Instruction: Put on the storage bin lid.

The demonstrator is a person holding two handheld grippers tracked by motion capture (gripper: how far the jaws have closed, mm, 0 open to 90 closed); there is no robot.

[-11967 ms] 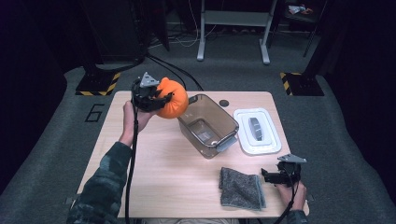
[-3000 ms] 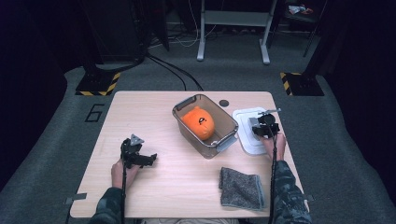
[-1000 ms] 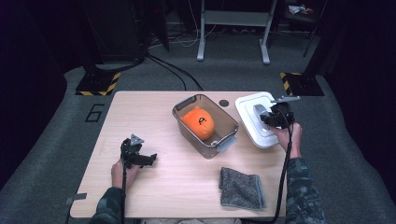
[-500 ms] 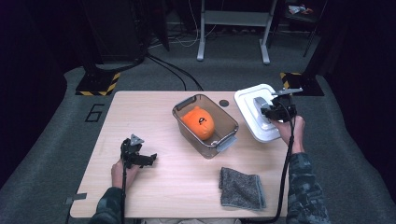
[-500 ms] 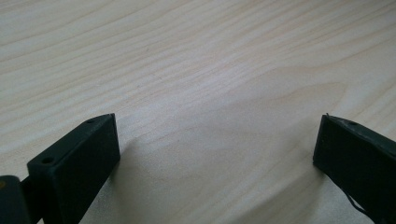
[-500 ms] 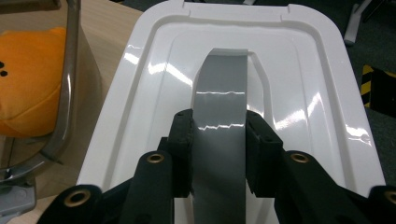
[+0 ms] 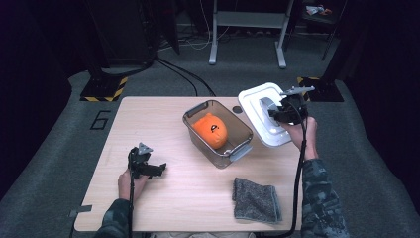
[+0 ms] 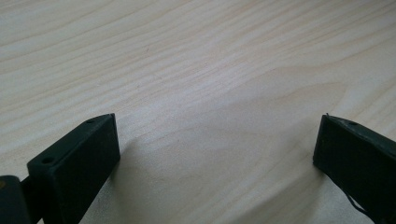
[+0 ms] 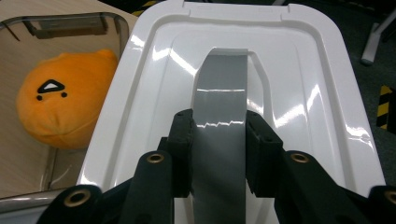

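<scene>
High view shows the right gripper [image 7: 278, 110] holding the white lid [image 7: 262, 115] tilted in the air, just right of the open bin [image 7: 218, 130]. Right gripper view has its fingers [image 9: 181, 149] nearly closed, pinching the lid's grey handle [image 9: 220, 116] from both sides. Inside the bin sits the orange plush [image 7: 210, 130]. The left gripper [image 7: 147, 167] rests low on the tabletop [image 7: 163, 198], well apart from the bin, fingers [image 8: 74, 163] spread wide with nothing between them.

The grip is on a narrow, glossy strip, so the lid could pivot or slip as it swings across. Its near edge could also catch the bin's right wall or the latch [image 7: 241, 152] and shove the bin. The plush seems to sit below the rim, though that is hard to judge from here; if it stands proud, the lid won't seat.

Room is open above the bin. The grey cloth [image 7: 256, 199] lies near the front edge, clear of the path.
</scene>
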